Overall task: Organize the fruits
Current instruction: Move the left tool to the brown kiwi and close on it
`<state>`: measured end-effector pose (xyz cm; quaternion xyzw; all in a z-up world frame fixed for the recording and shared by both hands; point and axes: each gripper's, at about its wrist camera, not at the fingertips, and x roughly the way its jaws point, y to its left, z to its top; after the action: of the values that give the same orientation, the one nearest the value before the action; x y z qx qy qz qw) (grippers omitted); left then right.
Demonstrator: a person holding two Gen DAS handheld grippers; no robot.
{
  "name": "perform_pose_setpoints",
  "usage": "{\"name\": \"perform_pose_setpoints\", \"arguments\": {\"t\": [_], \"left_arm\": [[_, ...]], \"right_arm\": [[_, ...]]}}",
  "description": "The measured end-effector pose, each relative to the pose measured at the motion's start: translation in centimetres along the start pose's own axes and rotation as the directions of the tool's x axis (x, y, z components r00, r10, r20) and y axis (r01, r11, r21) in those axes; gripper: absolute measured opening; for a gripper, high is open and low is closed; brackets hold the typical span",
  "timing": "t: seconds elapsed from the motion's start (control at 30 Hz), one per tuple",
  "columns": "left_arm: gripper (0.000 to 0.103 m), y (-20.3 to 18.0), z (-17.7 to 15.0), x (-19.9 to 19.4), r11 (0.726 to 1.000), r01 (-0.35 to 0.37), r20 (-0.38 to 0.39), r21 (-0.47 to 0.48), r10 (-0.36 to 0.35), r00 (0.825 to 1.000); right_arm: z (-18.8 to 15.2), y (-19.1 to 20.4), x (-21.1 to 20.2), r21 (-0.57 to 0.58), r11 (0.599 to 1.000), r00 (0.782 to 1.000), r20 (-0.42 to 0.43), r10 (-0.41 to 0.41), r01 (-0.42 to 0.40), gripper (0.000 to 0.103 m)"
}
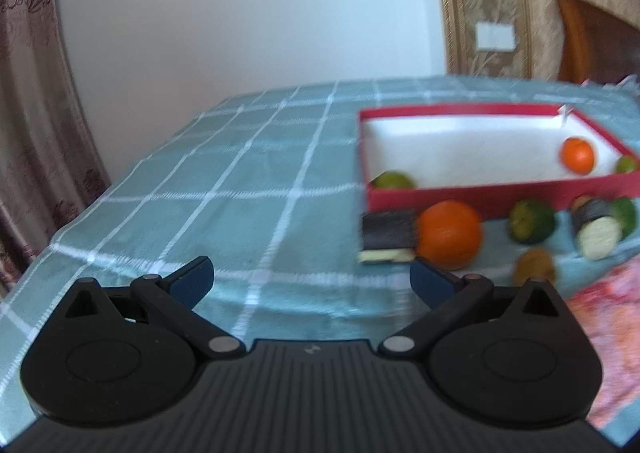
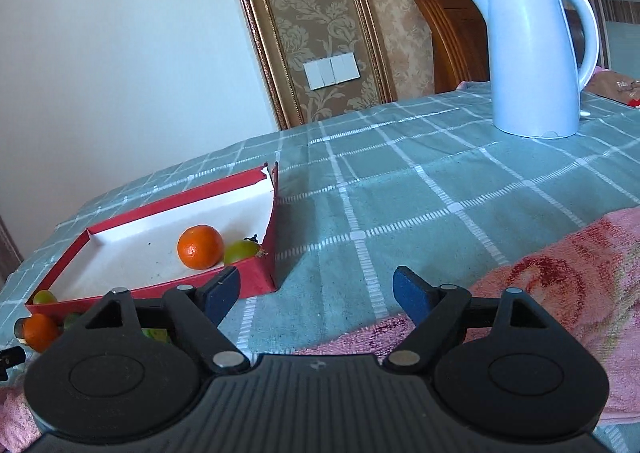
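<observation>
Tablecloth (image 2: 400, 181) soft checked cloth; red box (image 2: 256, 277) matt cardboard; kettle (image 2: 536, 53) smooth glossy plastic; pink towel (image 2: 560, 273) terry.

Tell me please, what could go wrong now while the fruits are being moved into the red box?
1. The red box has a torn, open corner; a round fruit might roll out there.
2. The big orange lies loose on the soft tablecloth against a dark block; the left hand-held gripper may push it away.
3. The pink towel lies below the open right hand-held gripper and could snag it.
</observation>
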<state>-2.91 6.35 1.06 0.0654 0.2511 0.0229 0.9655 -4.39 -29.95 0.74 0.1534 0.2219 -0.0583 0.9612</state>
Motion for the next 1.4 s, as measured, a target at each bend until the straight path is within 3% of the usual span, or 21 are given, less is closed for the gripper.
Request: {"name": "perform_pose_setpoints", "arguments": {"t": [0.13,0.43,0.67,0.97,1.17,1.23,1.3,1.4], "left_arm": [[0.103,-1.4,0.4,-1.3,0.997,0.069,0.019,-0.039,-0.068,0.998],[0.103,-4.9,2.2,-3.1,0.987,0.157,0.05,-0.03,-0.156,0.987],[0.103,-6.6,1.6,-0.8,0.994,0.11,-0.053,-0.014,-0.11,0.992],[0.102,-7.7,0.8,0.7,0.995,0.102,-0.105,0.016,-0.1,0.989],[0.092,-6.7,0.7,1.4,0.986,0.161,-0.123,-0.053,-0.167,0.978],[0.086,-6.8,0.7,1.2,0.984,0.169,-0.113,-0.047,-0.174,0.978],[0.071,-7.0,0.5,0.8,0.981,0.189,-0.092,-0.03,-0.191,0.977],[0.068,-7.4,0.5,0.6,0.981,0.192,-0.079,-0.012,-0.192,0.978]], "right_arm": [[0.0,0.0,0.1,-0.002,1.0,1.0,0.003,-0.006,0.006,0.084],[0.0,-0.3,0.1,0.016,1.0,1.0,0.008,-0.005,0.005,0.084],[0.0,-0.4,0.0,0.02,1.0,1.0,0.009,-0.005,0.005,0.084],[0.0,-0.4,0.1,0.027,1.0,1.0,0.007,0.002,-0.003,0.084],[-0.1,-0.5,0.0,0.038,0.999,1.0,0.008,0.004,-0.004,0.084],[0.0,-0.5,0.0,0.041,0.999,1.0,0.009,0.004,-0.004,0.084],[-0.1,-0.4,0.0,0.043,0.999,1.0,0.01,0.003,-0.004,0.084],[0.0,-0.6,0.0,0.046,0.999,1.0,0.01,0.002,-0.003,0.084]]}}
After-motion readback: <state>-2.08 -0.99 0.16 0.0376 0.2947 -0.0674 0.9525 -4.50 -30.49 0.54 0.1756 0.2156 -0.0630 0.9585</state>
